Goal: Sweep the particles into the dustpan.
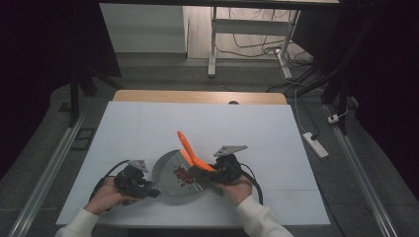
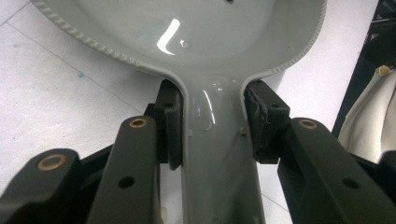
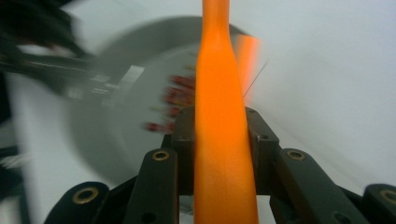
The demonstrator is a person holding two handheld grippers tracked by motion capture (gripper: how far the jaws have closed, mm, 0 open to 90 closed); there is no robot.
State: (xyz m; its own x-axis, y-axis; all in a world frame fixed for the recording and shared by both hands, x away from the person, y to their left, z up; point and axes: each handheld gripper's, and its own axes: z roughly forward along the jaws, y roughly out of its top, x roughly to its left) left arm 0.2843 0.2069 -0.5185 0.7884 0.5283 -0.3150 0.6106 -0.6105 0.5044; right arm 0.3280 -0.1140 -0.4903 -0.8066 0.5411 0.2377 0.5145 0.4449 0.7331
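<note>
White covering is stretching across the worktop point(image 1: 148, 128), and near its front edge you are working a grey dustpan point(image 1: 170, 173) and an orange brush point(image 1: 190, 153) together. Your left gripper point(image 1: 148, 190) is clamping its fingers point(image 2: 169, 122) on either side of the dustpan's handle, which is running straight out between them, with the pan's bowl lying beyond, to the right in the high view. Your right gripper point(image 1: 210, 175) is closing its fingers point(image 3: 261, 140) on the brush handle, whose long axis is rising away from them, up and toward the far left, while the brush head is sitting just beside the pan's right edge.

Small red bits point(image 1: 182, 174) are lying inside the pan, between your two hands and just left of the brush head. That is the relation that matters: the bits are sitting on the pan side of the brush, so any further sweep is probably needing to go leftward, toward your left hand. Your right hand is the nearer one to the bits. The right gripper view is blurring, so exactly where the bristles are touching cannot be told.
</note>
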